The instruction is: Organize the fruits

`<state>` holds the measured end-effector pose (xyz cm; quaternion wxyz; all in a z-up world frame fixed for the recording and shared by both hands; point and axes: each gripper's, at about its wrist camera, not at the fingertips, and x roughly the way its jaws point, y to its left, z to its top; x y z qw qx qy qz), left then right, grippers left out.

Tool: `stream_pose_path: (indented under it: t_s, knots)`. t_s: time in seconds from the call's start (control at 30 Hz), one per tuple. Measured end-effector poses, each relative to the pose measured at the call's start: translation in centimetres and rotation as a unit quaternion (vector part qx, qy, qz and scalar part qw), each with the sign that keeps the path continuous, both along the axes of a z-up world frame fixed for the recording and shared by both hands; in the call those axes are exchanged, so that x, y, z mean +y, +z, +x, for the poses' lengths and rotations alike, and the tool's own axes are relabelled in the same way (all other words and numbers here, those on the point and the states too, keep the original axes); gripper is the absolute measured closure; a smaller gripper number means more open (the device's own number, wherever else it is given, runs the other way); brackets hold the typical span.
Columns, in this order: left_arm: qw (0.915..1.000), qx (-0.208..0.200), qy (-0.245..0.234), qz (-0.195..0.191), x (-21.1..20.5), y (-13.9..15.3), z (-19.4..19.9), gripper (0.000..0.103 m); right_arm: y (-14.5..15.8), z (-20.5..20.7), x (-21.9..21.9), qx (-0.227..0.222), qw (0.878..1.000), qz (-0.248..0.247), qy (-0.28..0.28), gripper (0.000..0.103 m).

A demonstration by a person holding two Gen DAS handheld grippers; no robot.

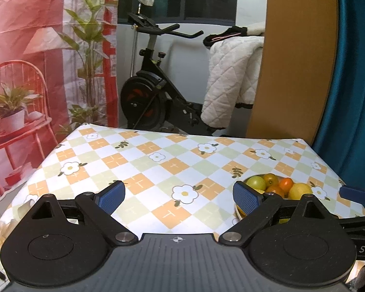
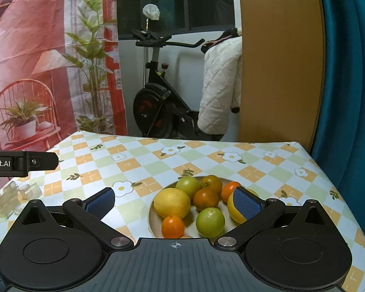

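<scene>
We take the plate [image 2: 152,215] of fruit as our landmark; it sits on the checked, flowered tablecloth [image 2: 143,168]. Our right gripper [image 2: 174,204] hovers just on the near side of the plate, its jaws spread wide with nothing between them and nothing touched. Its blue-padded fingers [image 2: 246,204] frame the fruit from the camera's line of sight: one pad lies off the plate's left edge over bare cloth, the other overlaps a yellow fruit [image 2: 232,208] at the plate's right side, though we cannot tell whether it is actually touching it.

On the plate we count a large lemon [image 2: 171,202] at the left, a small orange [image 2: 172,226] at the near edge, a green fruit [image 2: 210,222] beside that, another green fruit [image 2: 187,186] at the far side, and three more oranges [image 2: 206,198] clustered towards the middle and far rim.

Our left gripper [image 1: 180,197] is held well to the left of the plate over empty cloth, jaws likewise wide apart and holding nothing. In its view the plate [image 1: 238,211] lies partly behind its right-hand finger.

Left of the plate, near the table's edge, lies some clear, crumpled plastic [image 2: 14,197]
</scene>
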<state>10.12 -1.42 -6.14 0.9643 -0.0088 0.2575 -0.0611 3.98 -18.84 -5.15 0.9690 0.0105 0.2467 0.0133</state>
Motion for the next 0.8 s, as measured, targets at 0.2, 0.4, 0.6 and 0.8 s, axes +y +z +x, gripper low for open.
stream_pose_path:
  t_s: [0.2,0.4,0.6,0.8]
  knots:
    - [0.9999,-0.001,0.006,0.01,-0.22,-0.11,0.05,0.006,-0.45,0.1,-0.04,0.003,1.0,0.003,-0.003,0.001]
    - [0.9997,-0.003,0.009,0.021,-0.28,-0.1,-0.17,0.006,-0.5,0.1,-0.12,0.001,1.0,0.003,-0.004,0.001]
    - [0.9996,0.003,0.005,0.026,-0.24,-0.18,-0.12,0.006,-0.62,0.09,-0.26,-0.002,1.0,0.005,-0.009,0.001]
    - [0.9996,0.01,0.002,0.027,-0.15,-0.26,-0.15,0.006,-0.67,0.07,-0.29,-0.002,1.0,0.005,-0.009,0.001]
